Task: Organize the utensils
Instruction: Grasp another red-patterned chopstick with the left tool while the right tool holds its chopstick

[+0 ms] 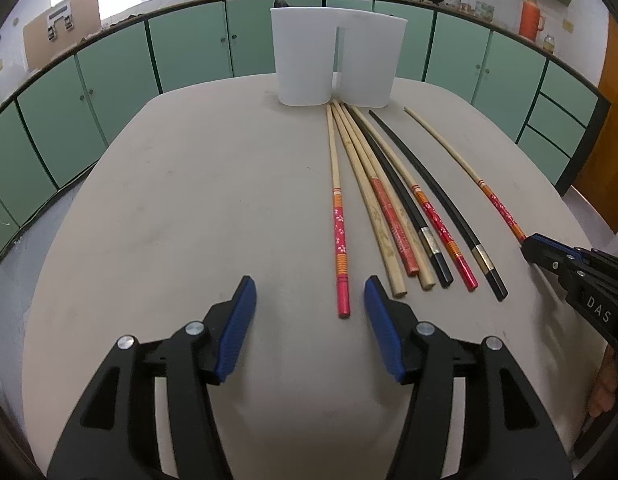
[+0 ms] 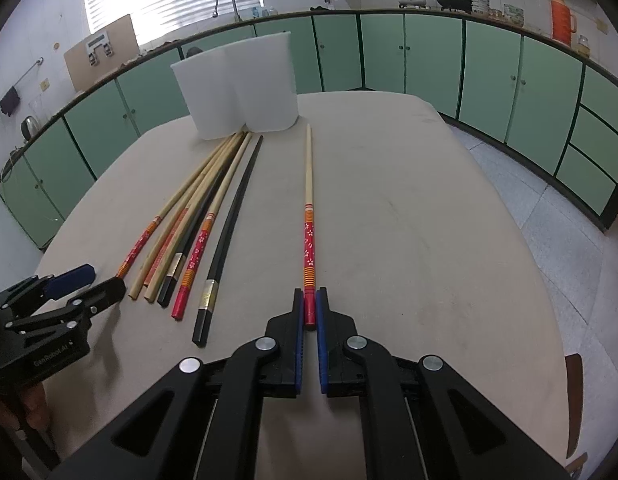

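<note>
A white two-compartment plastic holder [image 1: 337,56] stands upright at the far end of a grey table [image 1: 189,200], its frosted walls hiding whatever may be inside; nothing rises above its rim. Chopsticks lie fanned on the tabletop in front of it, their thin tips gathered near the holder's base and their handle ends pointing toward the cameras. The right gripper [image 2: 309,312] is closed on the red handle end of a floral-patterned chopstick [image 2: 309,240], which lies apart from the rest and points toward the holder. The left gripper [image 1: 309,300] hovers over the table with its blue pads [image 1: 237,328] spread about halfway and pressing on nothing; another red floral chopstick [image 1: 340,240] lies with its handle end between them, nearer the right pad. Between those two sticks lies the loose bundle: two plain bamboo chopsticks [image 1: 373,216], a red-printed chopstick [image 1: 393,226], a third red floral one [image 1: 441,232] and two black chopsticks [image 1: 437,200] with metallic bands. Green cabinets [image 1: 189,48] line the kitchen wall behind.
</note>
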Available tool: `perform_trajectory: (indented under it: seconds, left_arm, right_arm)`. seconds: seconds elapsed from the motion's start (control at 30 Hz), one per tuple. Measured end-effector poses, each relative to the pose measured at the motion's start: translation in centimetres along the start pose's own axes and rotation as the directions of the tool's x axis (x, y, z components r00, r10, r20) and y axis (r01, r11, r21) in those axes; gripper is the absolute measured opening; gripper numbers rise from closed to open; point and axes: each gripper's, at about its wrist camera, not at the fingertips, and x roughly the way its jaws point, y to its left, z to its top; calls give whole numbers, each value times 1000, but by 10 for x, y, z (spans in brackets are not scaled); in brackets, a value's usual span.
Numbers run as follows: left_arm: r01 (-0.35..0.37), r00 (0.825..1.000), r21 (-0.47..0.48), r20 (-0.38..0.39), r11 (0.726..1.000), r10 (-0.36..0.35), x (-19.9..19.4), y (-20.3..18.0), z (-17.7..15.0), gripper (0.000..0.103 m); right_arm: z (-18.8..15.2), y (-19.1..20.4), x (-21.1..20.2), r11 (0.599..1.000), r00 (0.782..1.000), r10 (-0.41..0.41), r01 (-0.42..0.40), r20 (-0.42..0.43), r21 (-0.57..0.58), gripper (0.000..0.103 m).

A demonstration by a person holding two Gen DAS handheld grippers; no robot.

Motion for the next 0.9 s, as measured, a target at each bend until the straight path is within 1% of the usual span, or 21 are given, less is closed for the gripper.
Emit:
perform_trajectory:
  seconds: [0.03,0.07,0.13,0.2,0.27,0.3,0.37,0.47,0.9]
  left_arm:
    - [0,1000,-2,1,1000,0,0,0,0,52]
    - [2,1000,-3,3,1000,-2,-1,1,-1,46]
    - [2,1000,-1,6,1000,-2,-1,0,0,39]
    - [3,1000,-1,8,1000,-3,-1,-1,-1,36]
    - [3,1000,-2,8,1000,-3,-1,0,-1,36]
    - [3,1000,-2,7,1000,-3,-1,0,-1,36]
    - [5,1000,-1,6,1000,-5,-1,1,-1,36]
    - [6,1000,-3,6,1000,-6,-1,1,-1,37]
    - [-4,1000,-6,5,1000,4,1,0,1,36]
  right_arm:
    - [0,0,0,1000,1000,1,-1,-1,1,6]
    - [0,0,0,1000,1000,2,-2,-2,2,6]
    - [0,-1,0,1000,1000,4,-4,-3,3,6]
    - [1,-1,0,1000,1000,12,-12,-4,2,6]
    - [1,-1,-1,999,999,32,-32,-11,-20,8]
    - [1,0,-2,998,999,40,-41,-15,-42,12]
    - [0,0,-4,997,999,32,-33,-14,-63,14]
    - [-1,-4,-3,998,999,47,-48,-18,-49,14]
    - [-3,5,-2,995,1000,22,-23,-16,-102,15]
